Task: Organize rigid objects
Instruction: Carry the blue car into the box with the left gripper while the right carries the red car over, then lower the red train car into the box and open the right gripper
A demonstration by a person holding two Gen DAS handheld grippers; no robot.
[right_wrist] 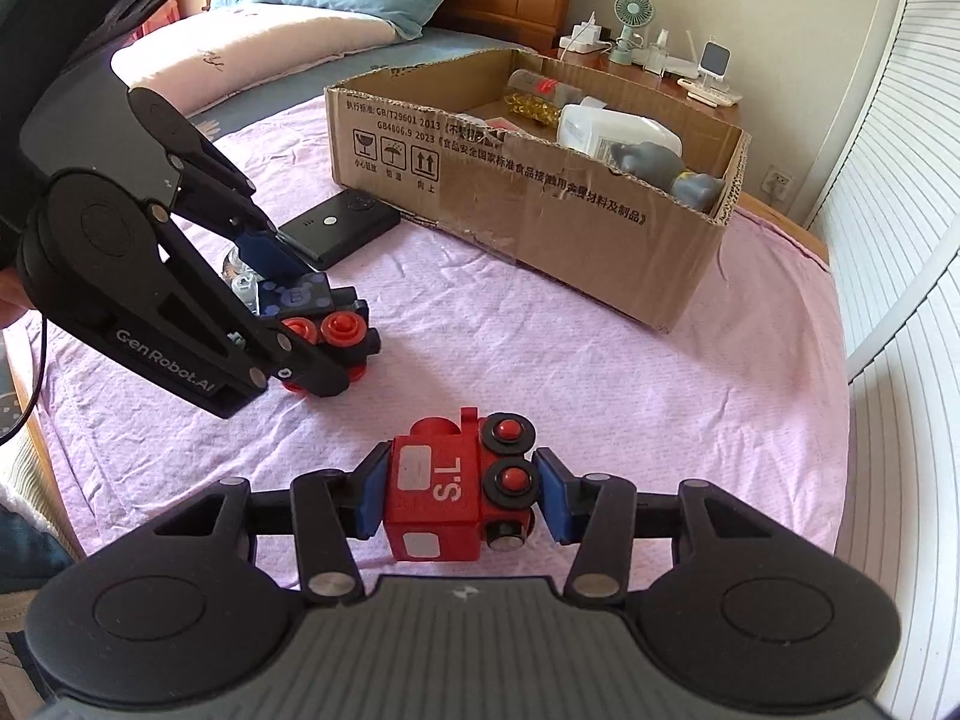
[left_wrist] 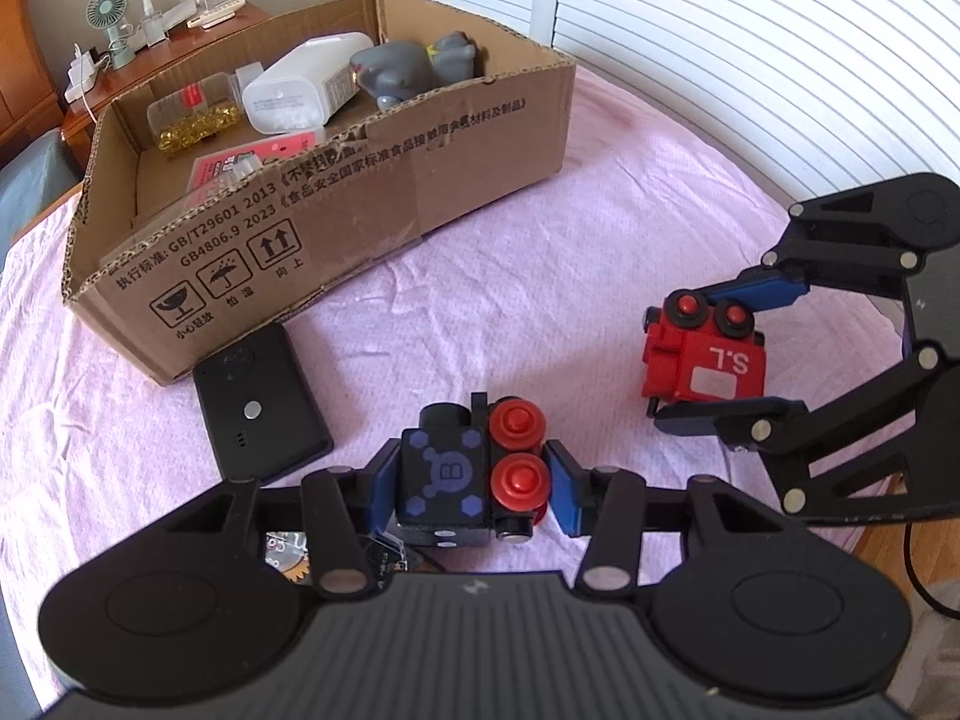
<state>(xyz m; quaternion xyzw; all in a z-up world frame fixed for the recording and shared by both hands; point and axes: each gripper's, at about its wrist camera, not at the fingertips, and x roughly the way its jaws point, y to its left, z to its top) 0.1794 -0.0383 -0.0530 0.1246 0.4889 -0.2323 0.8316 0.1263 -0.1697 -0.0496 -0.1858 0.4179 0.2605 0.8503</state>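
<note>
My left gripper [left_wrist: 471,483] is shut on a black toy train [left_wrist: 444,477] with red wheels, lying on its side on the pink bedsheet. It also shows in the right wrist view [right_wrist: 318,315]. My right gripper [right_wrist: 459,489] is shut on a red toy train [right_wrist: 441,483] marked "S.L", also on its side; it shows in the left wrist view [left_wrist: 705,354], right of the black train. An open cardboard box [left_wrist: 360,180] stands beyond both, holding a white bottle [left_wrist: 306,84], a grey toy [left_wrist: 414,66] and a jar of gold pieces [left_wrist: 192,114].
A black flat device [left_wrist: 261,408] lies on the sheet in front of the box. A wooden nightstand [right_wrist: 672,84] with a small fan and chargers stands behind the box. White slatted doors [right_wrist: 900,240] run along the right. Pillows [right_wrist: 264,36] lie at the far left.
</note>
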